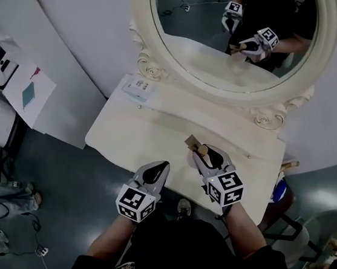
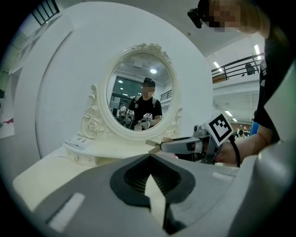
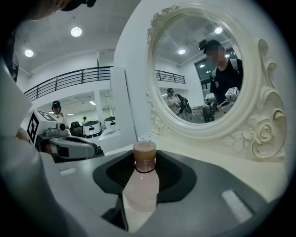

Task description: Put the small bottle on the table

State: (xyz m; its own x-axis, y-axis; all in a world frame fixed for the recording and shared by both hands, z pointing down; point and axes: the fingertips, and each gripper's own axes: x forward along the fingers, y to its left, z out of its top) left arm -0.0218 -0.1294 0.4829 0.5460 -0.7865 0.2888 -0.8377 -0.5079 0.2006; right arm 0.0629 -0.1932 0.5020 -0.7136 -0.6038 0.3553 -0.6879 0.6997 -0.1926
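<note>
- Clamping the small bottle [image 3: 141, 185], the right gripper [image 1: 201, 155] has its jaws closed only as far as the pale body allows, one on each side of it.
- Ahead of those jaws the bottle's brownish cap [image 3: 144, 155] juts out past the tips, pointing away from the gripper, with a thin dark ring round the neck just under it.
- In the head view the bottle lies tilted rather than upright, over the cream table [image 1: 126, 132] — whether it touches the top cannot be told.
- The left gripper [image 1: 161, 166] sits just to the left of the right one and a little nearer the person, over the table's front edge; its jaws are drawn together to a point with nothing held between them.
- Beyond both grippers, at the back of the table, stands the oval mirror [image 1: 231, 23] in its carved cream frame (it reflects the person and both marker cubes).
- Further ahead and to the left of the left gripper, a small white box [image 1: 139, 87] lies on the table near the foot of the frame — well apart from the bottle.
- Each gripper shows in the other's view: the right one off to the right of the left jaws, the left one off to the left of the right jaws.
</note>
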